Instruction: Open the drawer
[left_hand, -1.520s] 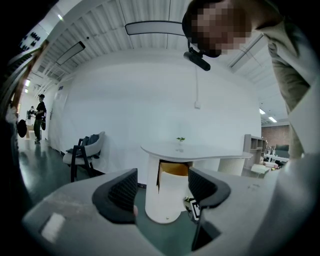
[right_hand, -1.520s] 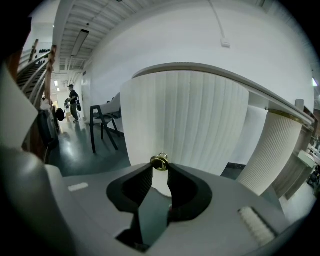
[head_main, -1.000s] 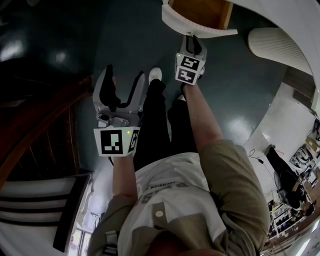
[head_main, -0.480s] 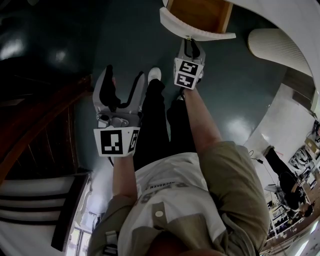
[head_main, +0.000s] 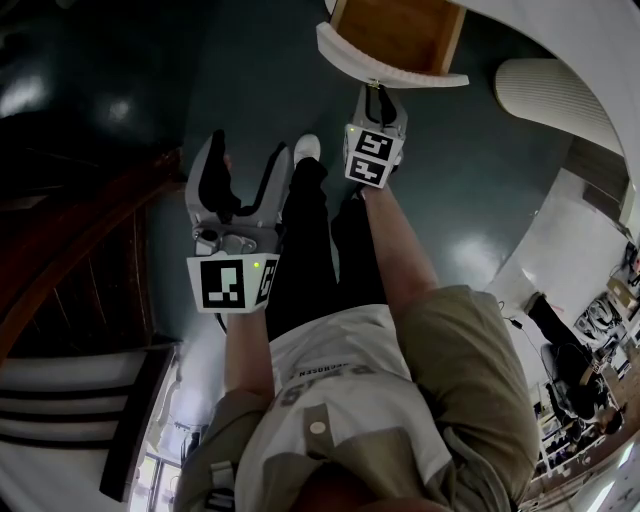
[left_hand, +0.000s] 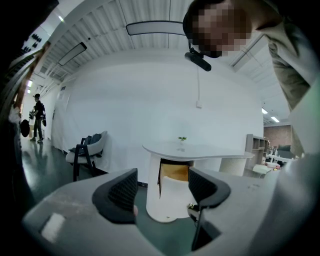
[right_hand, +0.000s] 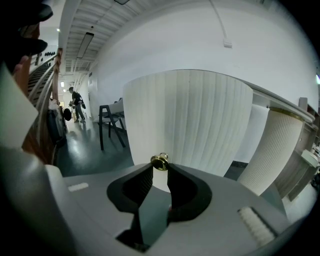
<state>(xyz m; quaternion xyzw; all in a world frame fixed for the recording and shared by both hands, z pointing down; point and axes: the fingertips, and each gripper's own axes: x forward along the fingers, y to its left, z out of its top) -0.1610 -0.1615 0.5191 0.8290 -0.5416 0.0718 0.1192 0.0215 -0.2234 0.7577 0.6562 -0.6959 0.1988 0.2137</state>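
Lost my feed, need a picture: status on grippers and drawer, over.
Right gripper shut on brass knob. Left gripper open, empty. Drawer part open, wood interior showing. Nothing seen in its way.

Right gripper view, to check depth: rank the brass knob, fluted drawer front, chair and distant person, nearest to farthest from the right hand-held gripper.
1. brass knob, gripped at the jaw tips.
2. fluted drawer front, directly behind the knob.
3. chair, to the left, across the floor.
4. distant person, far left, down the corridor.
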